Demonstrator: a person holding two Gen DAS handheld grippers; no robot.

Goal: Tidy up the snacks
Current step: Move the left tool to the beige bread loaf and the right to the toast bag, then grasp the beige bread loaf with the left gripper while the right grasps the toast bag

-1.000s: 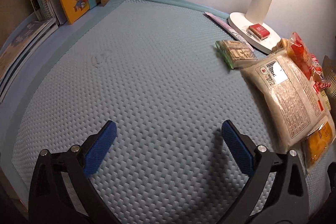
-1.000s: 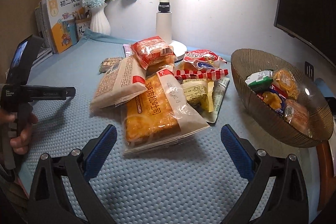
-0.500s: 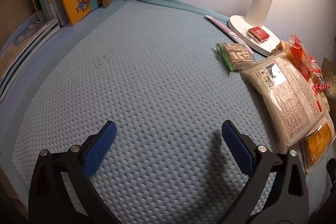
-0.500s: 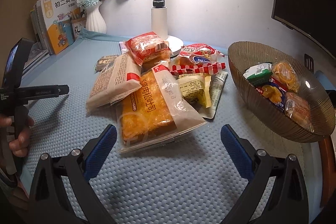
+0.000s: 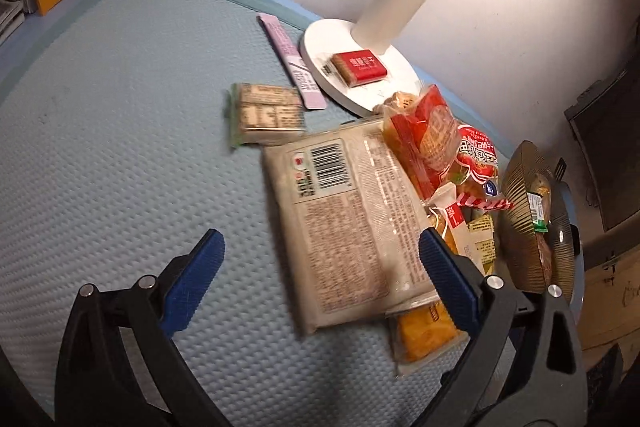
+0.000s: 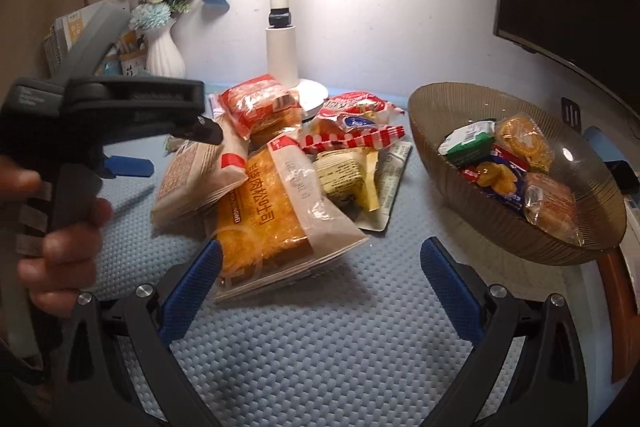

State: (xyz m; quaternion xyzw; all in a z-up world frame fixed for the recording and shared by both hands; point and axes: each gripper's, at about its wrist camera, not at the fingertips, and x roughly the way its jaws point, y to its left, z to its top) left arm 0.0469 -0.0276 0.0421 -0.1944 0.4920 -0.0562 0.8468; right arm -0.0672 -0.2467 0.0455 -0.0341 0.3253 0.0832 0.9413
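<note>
blue textured mat (image 5: 120, 131) — lamp (image 6: 282, 39), white wall (image 6: 380, 27)

both wrist views low, sharing snack pile (image 5: 400, 195)

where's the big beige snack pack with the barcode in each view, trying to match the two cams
Left wrist view: the beige snack pack lies centre-right, barcode side up, ahead of the open left gripper.
Right wrist view: the same pack sits left of centre, tilted against the orange bread pack, partly behind the left gripper's body.
Shared landmark: the white lamp base behind the pile.
</note>
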